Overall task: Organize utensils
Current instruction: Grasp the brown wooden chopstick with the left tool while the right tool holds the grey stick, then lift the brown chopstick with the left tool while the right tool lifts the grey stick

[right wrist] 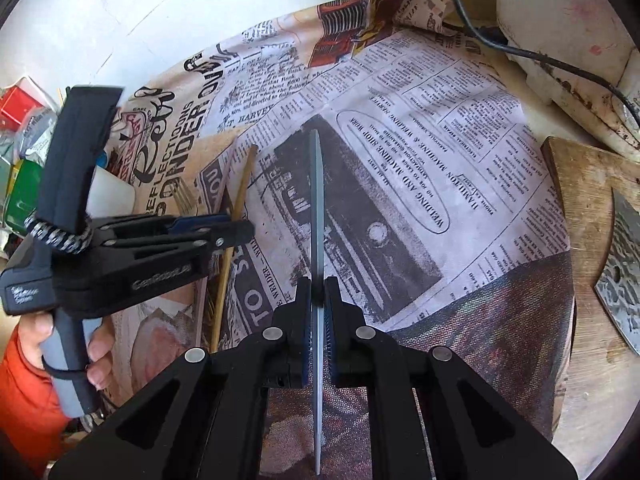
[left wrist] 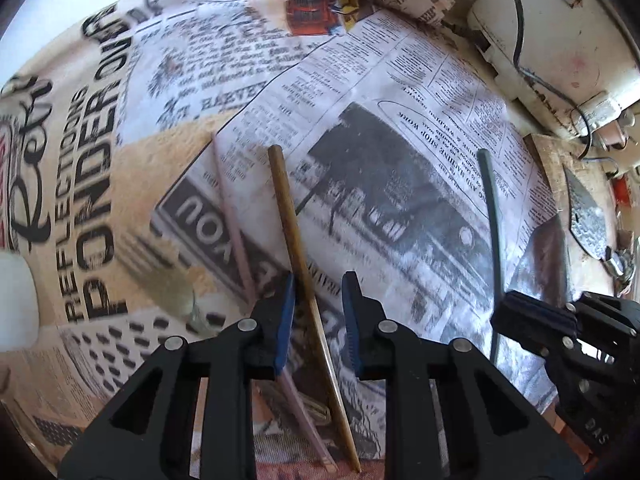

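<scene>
Chopstick (left wrist: pixel 298 256) between left jaws, seemingly unclamped.

A home kitchen corner. A round table wears a newspaper-print tablecloth (right wrist: pixel 420 128). Just right of the cloth lies a worn wooden chopping board (right wrist: pixel 580 208) carrying a cleaver (right wrist: pixel 624 272). Beyond the cloth's far right edge stands a stained white appliance (right wrist: pixel 560 32) with a black cable (right wrist: pixel 500 40).

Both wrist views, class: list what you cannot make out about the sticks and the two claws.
- Grey stick: lower end cut off by the frame edge, right wrist view; the right claw is shut on it.
- Wooden stick: whether the left claw pads press it is unclear, left wrist view.
- Pink stick: blurred, partly behind a claw finger, left wrist view.
</scene>
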A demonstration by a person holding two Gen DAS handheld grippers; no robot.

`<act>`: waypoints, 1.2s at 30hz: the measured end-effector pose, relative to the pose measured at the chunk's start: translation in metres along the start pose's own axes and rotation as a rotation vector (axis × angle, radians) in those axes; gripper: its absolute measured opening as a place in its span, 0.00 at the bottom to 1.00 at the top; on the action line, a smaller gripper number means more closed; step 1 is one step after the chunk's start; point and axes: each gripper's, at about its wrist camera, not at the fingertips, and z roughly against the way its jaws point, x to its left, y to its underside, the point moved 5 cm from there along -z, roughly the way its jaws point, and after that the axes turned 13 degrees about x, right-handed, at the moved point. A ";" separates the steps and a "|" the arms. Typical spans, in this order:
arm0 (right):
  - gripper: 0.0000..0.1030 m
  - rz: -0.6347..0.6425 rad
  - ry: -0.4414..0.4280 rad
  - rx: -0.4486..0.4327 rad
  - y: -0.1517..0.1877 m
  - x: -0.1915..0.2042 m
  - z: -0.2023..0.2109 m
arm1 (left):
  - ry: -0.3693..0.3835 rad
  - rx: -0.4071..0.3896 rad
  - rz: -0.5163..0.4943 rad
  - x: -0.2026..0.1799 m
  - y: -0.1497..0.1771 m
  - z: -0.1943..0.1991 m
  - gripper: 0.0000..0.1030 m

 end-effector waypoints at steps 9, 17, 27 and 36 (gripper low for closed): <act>0.06 -0.019 0.008 -0.033 0.001 -0.004 0.010 | -0.102 0.018 -0.103 -0.027 -0.029 -0.010 0.08; 0.06 -0.002 0.003 -0.080 0.003 0.004 0.027 | 0.017 -0.003 -0.036 -0.014 -0.022 0.004 0.05; 0.06 0.051 0.014 -0.134 0.004 0.031 0.049 | 0.045 -0.194 -0.030 -0.014 0.028 0.074 0.05; 0.06 0.122 0.015 -0.204 0.011 0.068 0.077 | 0.024 -0.362 0.000 0.009 0.089 0.140 0.05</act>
